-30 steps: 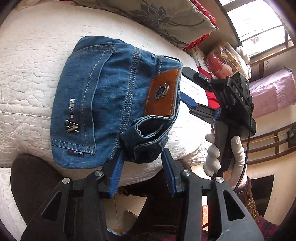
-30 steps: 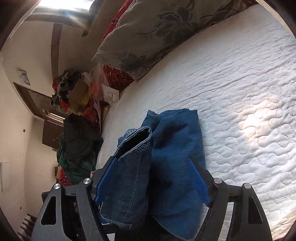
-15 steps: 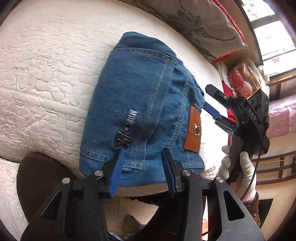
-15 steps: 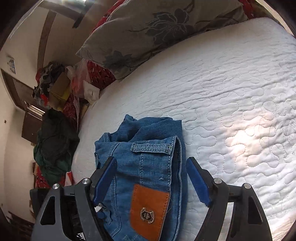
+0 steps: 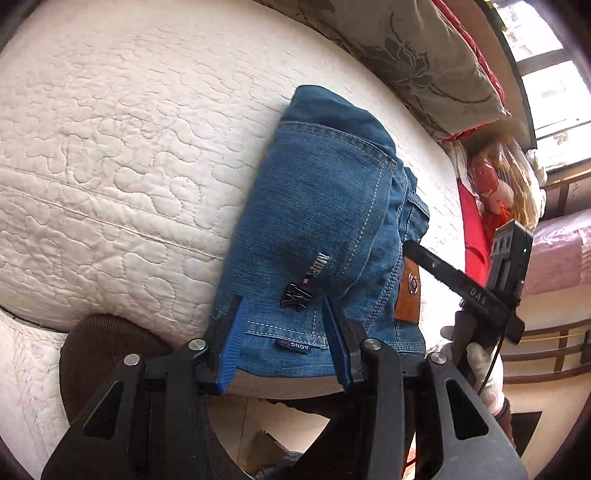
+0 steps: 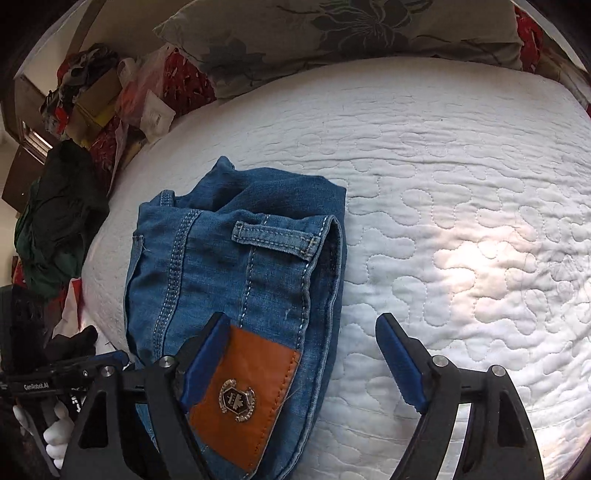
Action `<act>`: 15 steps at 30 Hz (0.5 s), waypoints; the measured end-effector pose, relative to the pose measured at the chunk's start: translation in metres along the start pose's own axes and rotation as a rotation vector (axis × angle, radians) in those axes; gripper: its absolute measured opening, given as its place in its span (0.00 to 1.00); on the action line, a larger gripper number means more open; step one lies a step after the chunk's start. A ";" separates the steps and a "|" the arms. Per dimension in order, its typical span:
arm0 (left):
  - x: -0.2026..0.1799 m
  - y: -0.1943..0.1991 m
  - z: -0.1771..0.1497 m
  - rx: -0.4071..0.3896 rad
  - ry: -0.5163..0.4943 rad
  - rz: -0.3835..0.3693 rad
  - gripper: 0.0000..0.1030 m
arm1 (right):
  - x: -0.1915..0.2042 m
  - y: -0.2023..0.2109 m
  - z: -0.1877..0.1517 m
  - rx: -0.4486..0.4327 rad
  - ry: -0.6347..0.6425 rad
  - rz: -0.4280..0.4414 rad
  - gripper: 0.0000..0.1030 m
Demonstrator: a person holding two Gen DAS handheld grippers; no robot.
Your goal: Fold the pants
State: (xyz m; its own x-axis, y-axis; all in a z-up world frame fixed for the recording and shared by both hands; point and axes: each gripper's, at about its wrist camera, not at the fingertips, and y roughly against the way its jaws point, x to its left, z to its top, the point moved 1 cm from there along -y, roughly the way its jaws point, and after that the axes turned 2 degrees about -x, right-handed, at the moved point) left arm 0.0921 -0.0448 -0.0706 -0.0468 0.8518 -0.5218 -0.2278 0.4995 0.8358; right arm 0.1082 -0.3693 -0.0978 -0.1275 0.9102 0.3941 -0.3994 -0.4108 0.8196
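Folded pants [image 5: 325,229] lie on bed [image 5: 110,166] at near edge. Left claw [image 5: 284,332] part-spread, straddling hem, grip unclear. Right claw [image 6: 299,365], jaws just widened, released above leather patch [image 6: 240,395]. Fold apparently complete; next: withdraw both claws without dragging denim.

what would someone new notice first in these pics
A folded bundle of blue jeans lies on the white quilt, its orange patch facing up at the near end. The right tongs stand open over that patch and have just been opening; a grey floral pillow lies behind.
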 end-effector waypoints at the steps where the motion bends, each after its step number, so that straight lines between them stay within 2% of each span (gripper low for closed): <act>1: 0.005 0.001 0.001 0.000 0.021 -0.006 0.39 | 0.000 -0.007 -0.005 0.017 -0.008 0.019 0.97; 2: 0.008 0.000 0.002 0.000 0.037 -0.009 0.39 | -0.003 -0.013 -0.010 0.032 -0.034 0.041 1.00; 3: 0.010 0.000 0.002 0.001 0.047 -0.010 0.39 | -0.004 -0.015 -0.012 0.008 -0.056 0.040 1.00; 9: 0.014 -0.004 0.003 0.023 0.050 -0.004 0.39 | 0.001 -0.013 -0.020 -0.096 -0.111 -0.026 1.00; 12: 0.010 -0.006 0.013 0.028 0.040 0.002 0.39 | -0.009 -0.008 -0.022 -0.146 -0.202 0.004 1.00; 14: 0.004 -0.005 0.025 0.019 0.023 0.004 0.39 | -0.016 -0.004 -0.015 -0.101 -0.249 0.026 0.97; 15: 0.001 -0.004 0.031 0.011 0.009 0.010 0.39 | -0.016 -0.001 -0.009 -0.068 -0.251 0.018 0.92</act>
State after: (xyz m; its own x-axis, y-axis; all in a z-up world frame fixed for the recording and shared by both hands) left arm 0.1226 -0.0409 -0.0688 -0.0577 0.8555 -0.5146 -0.2162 0.4925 0.8430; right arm 0.1029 -0.3829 -0.1085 0.0914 0.8577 0.5060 -0.4600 -0.4143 0.7853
